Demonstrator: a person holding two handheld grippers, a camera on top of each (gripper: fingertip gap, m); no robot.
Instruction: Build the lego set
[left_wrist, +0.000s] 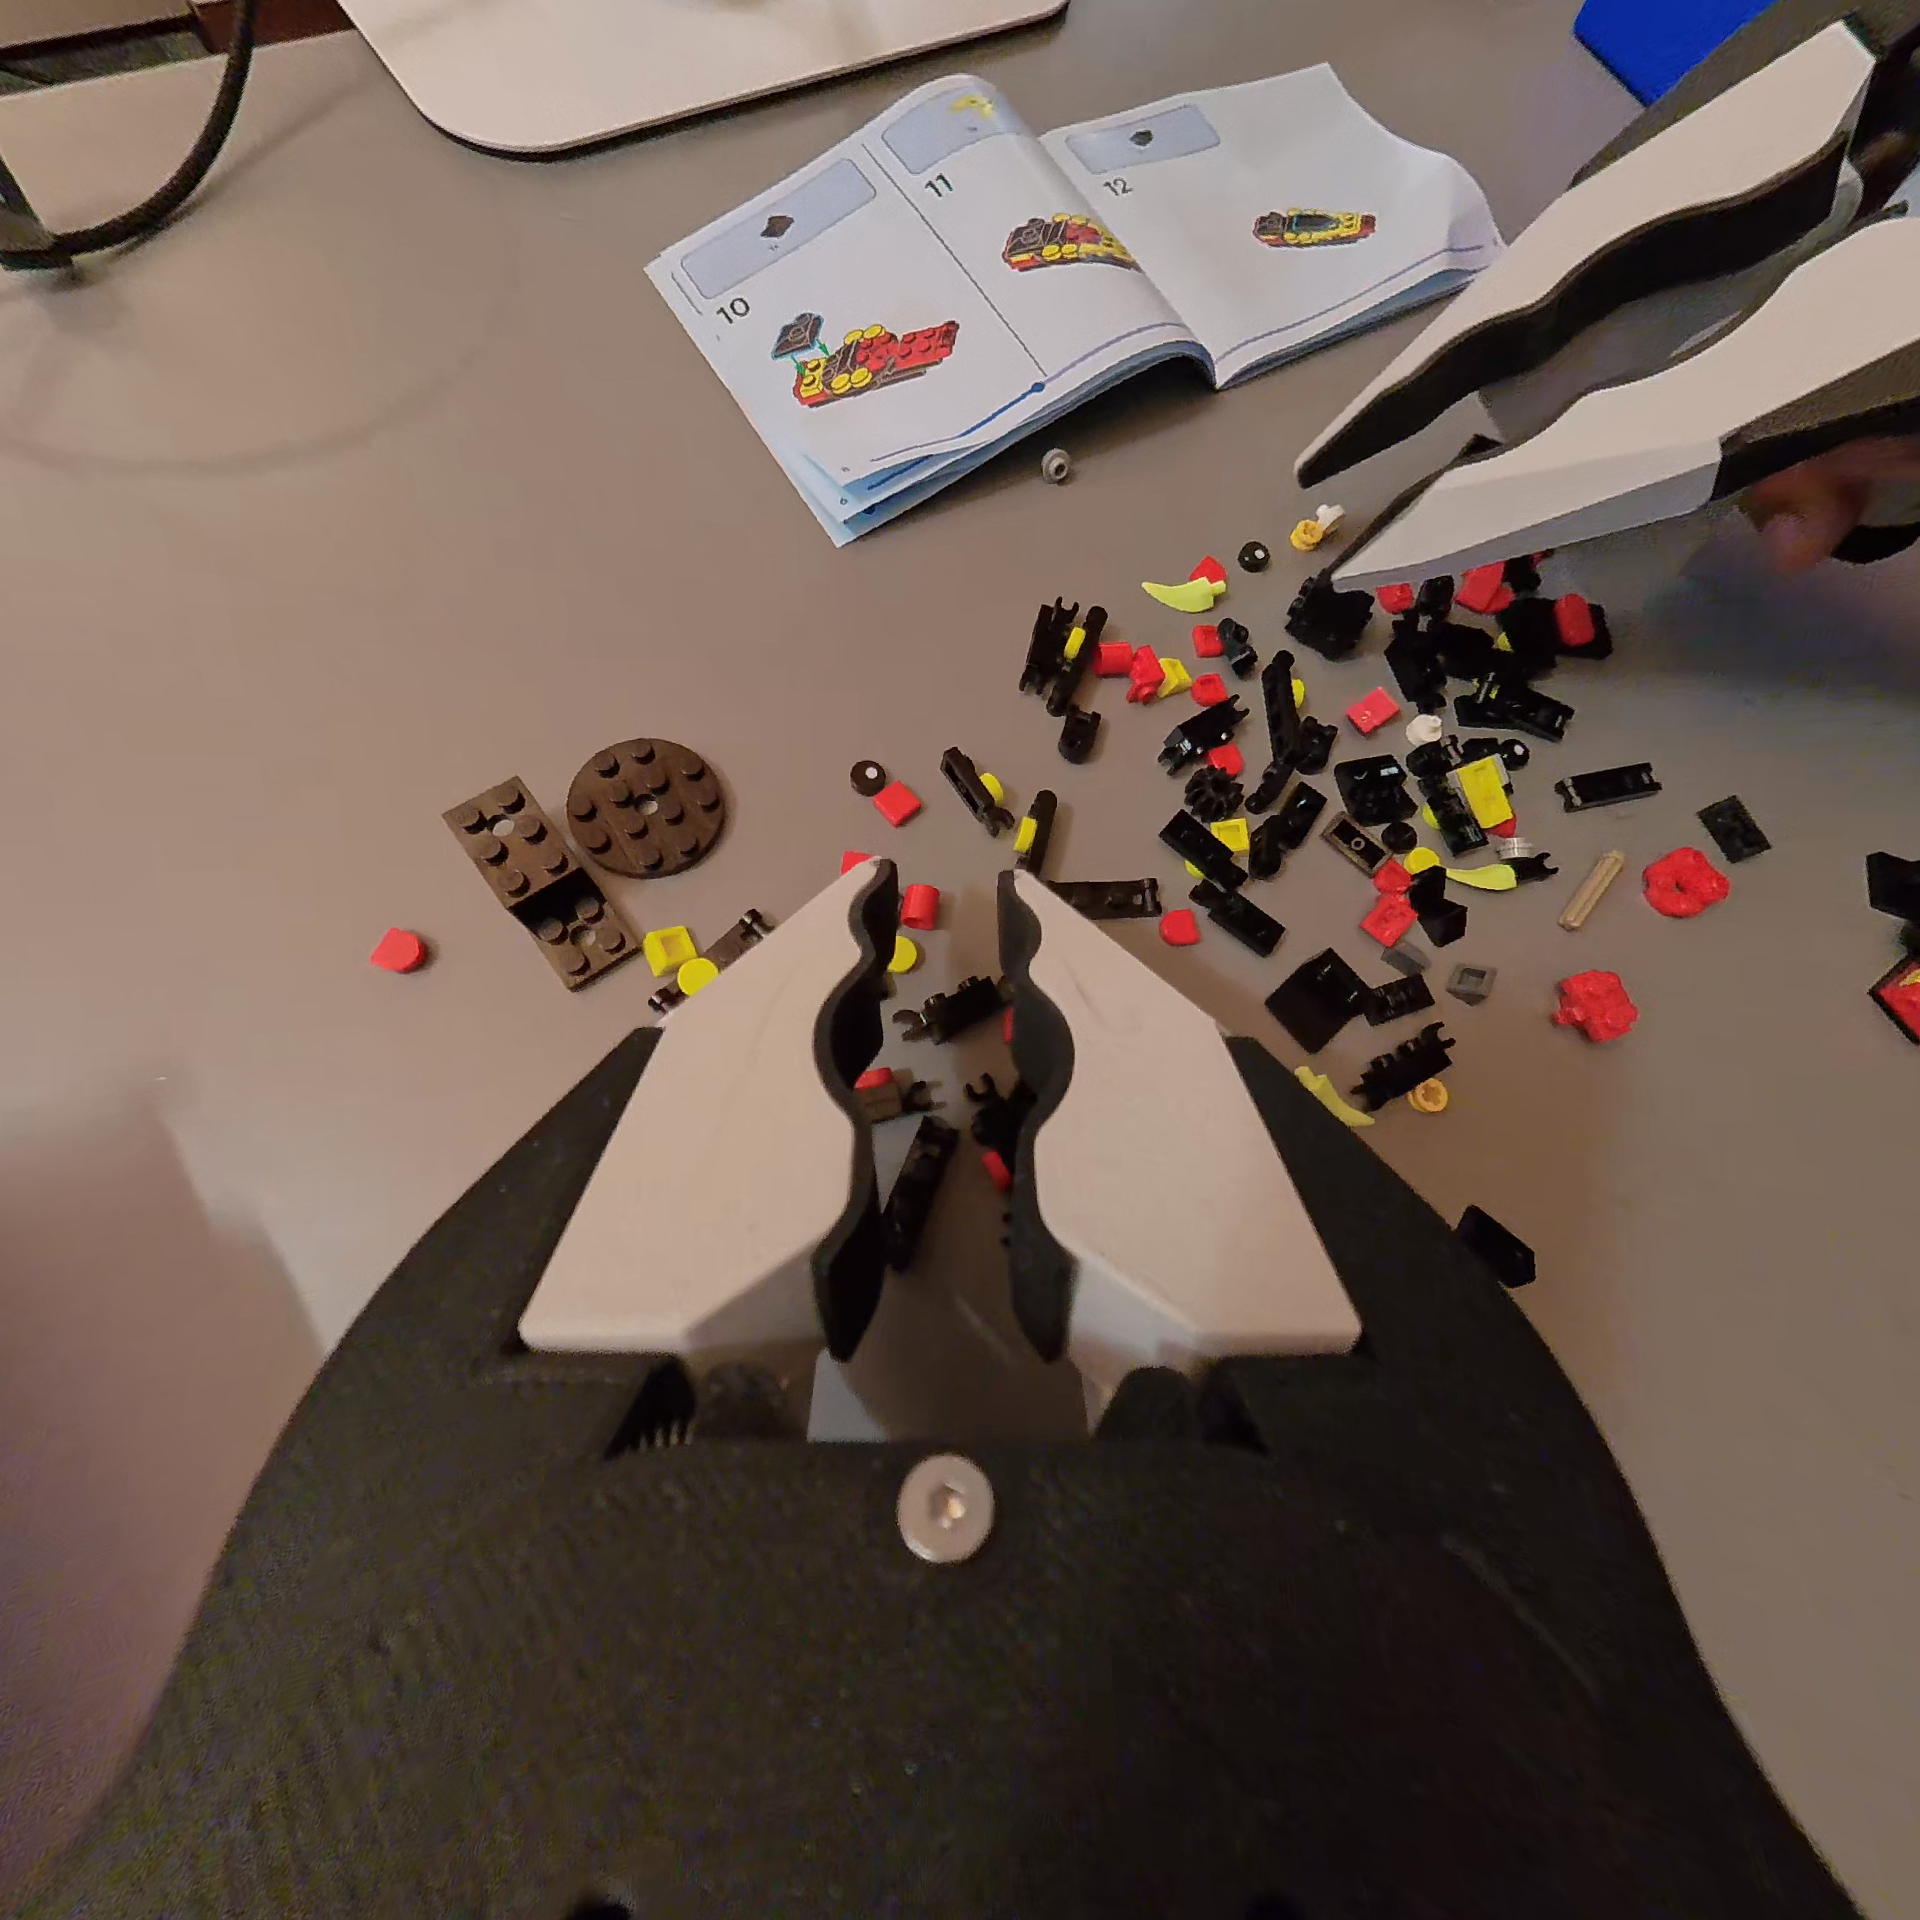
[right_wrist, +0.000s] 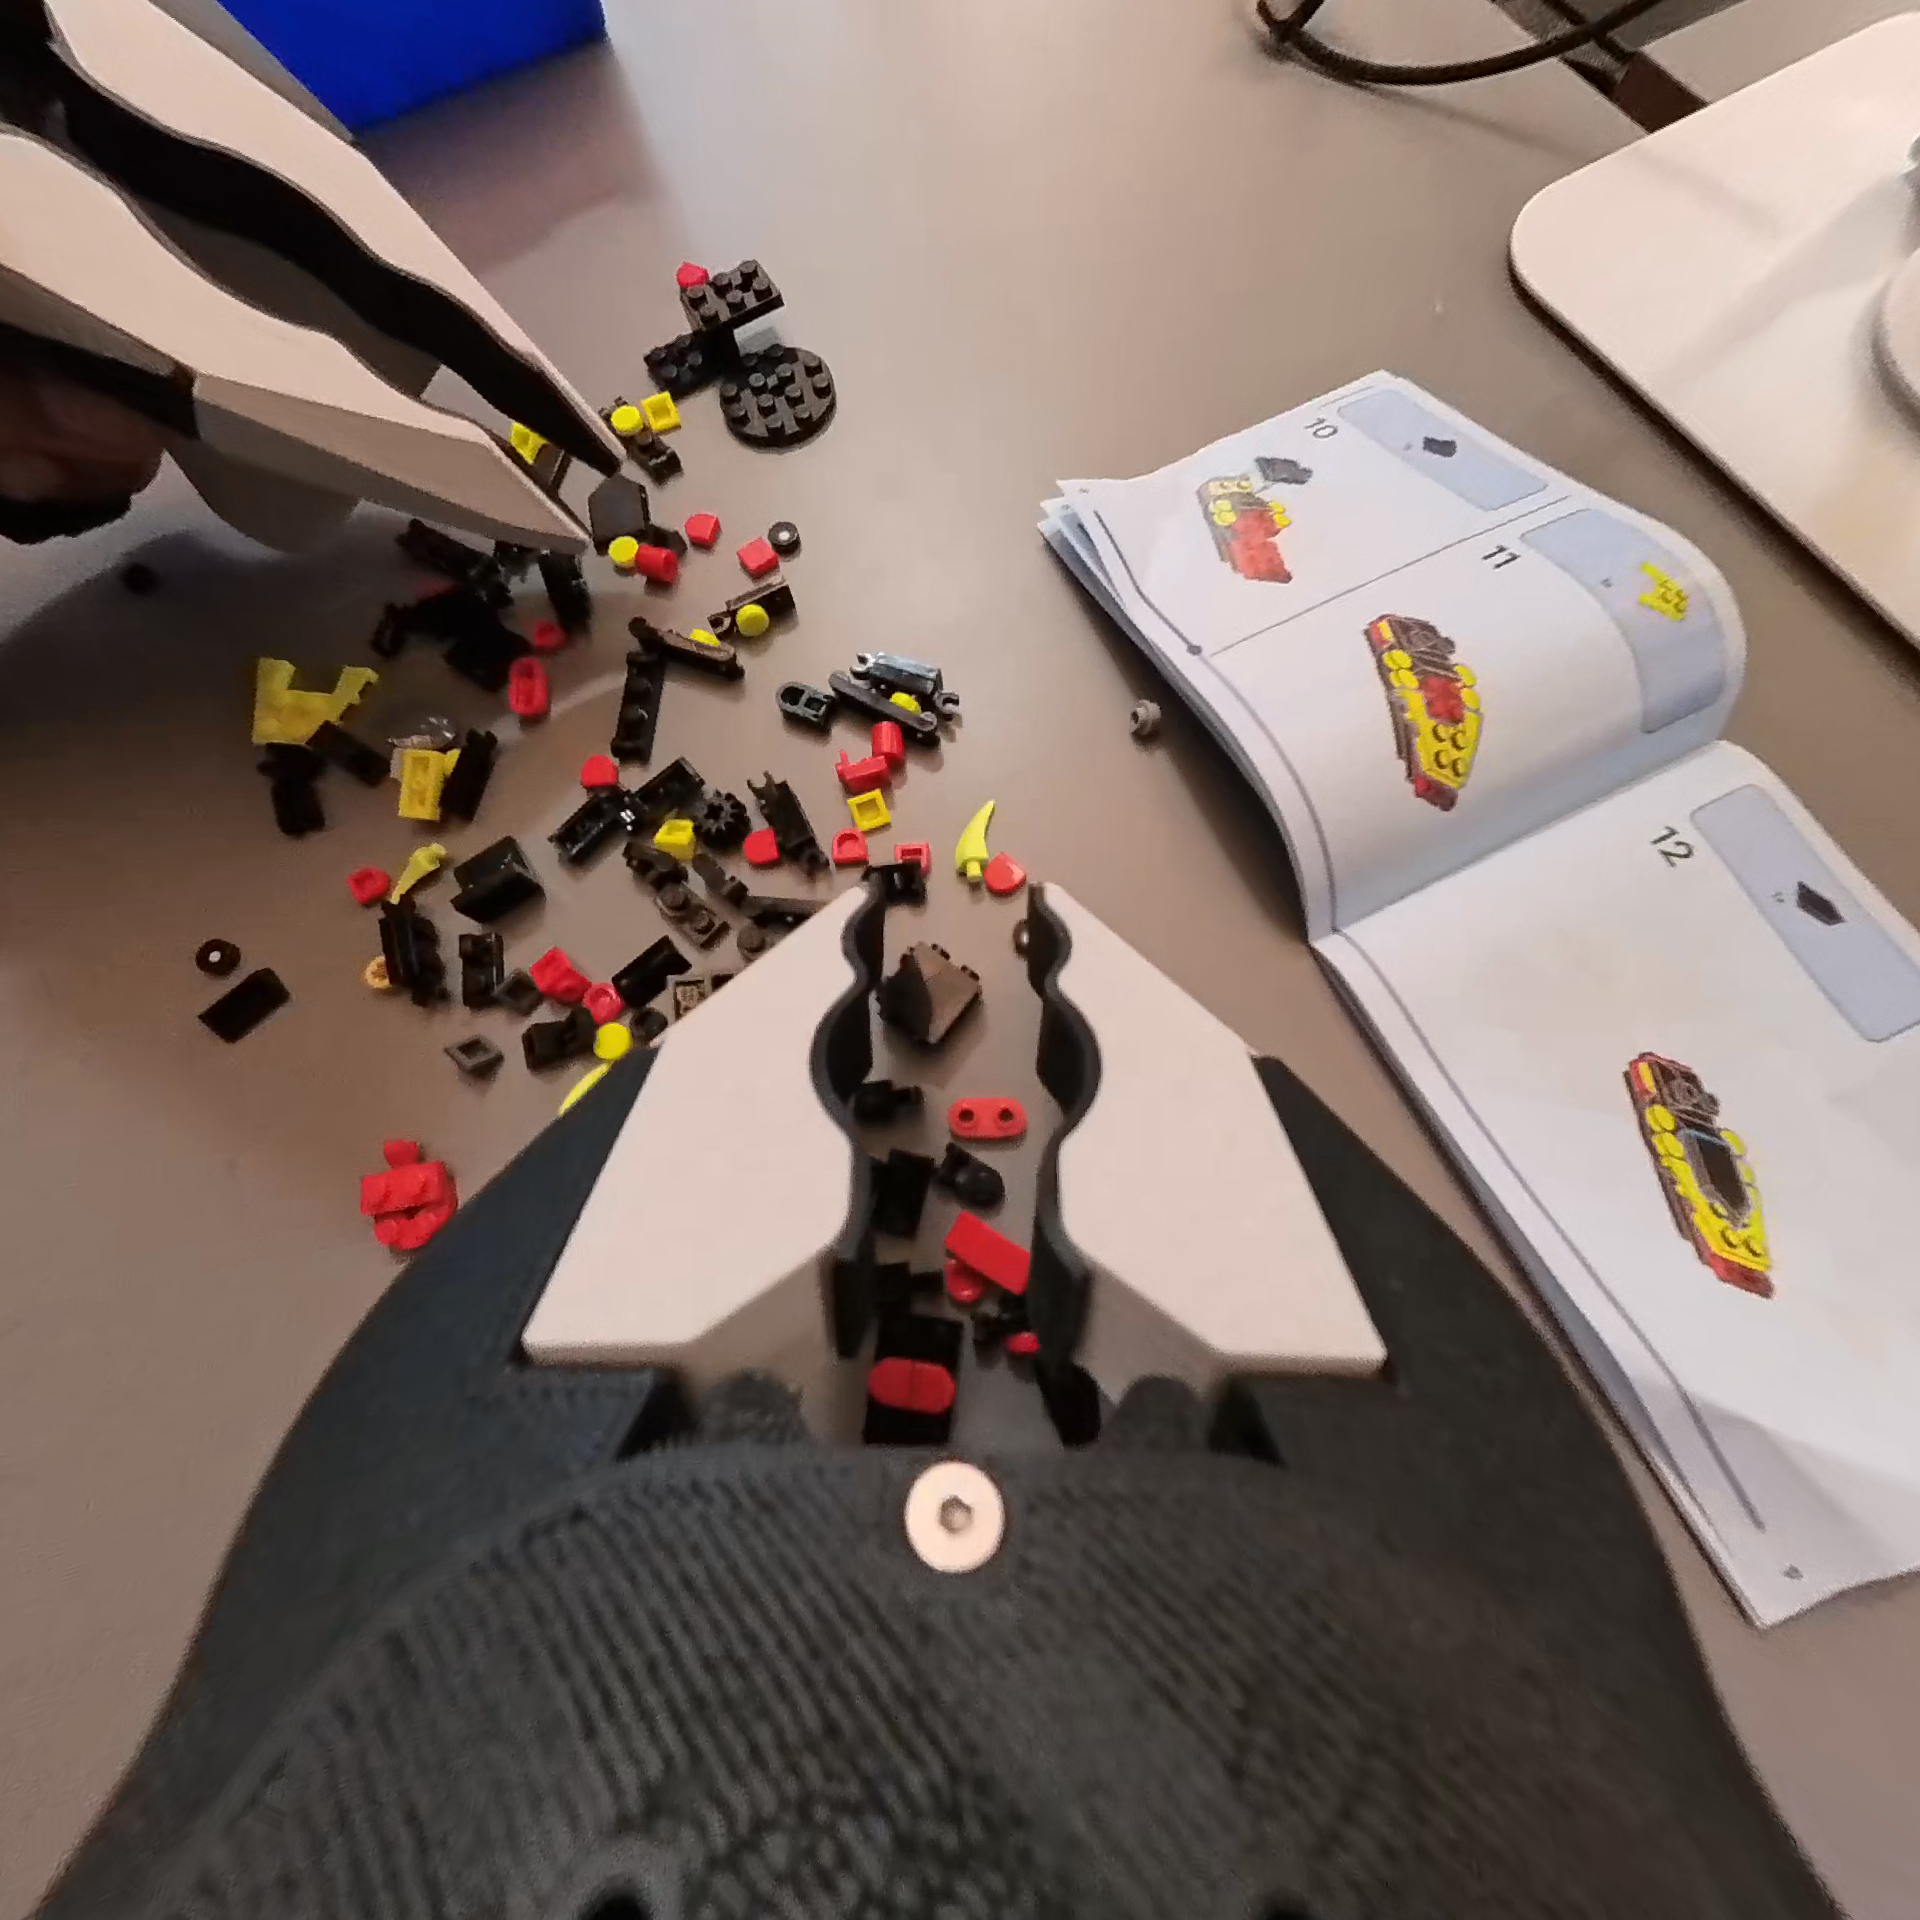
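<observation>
Right wrist view: the dark sloped piece (right_wrist: 928, 989) is framed by the parted right gripper (right_wrist: 954, 902), so closing seems needed, while the left gripper (left_wrist: 945, 871) is held apart.

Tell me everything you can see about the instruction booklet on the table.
The instruction booklet is a thin, pale-blue paper pamphlet lying open and face up on the grey table, beyond the scattered bricks. Its pages curl up at the fold and show numbered build steps with red, yellow and black model pictures. Neither gripper touches it; a small grey round piece lies beside its edge.

Pcs under right gripper (left_wrist: 1320, 530) hidden — blue box (left_wrist: 1652, 42) cut off.
</observation>
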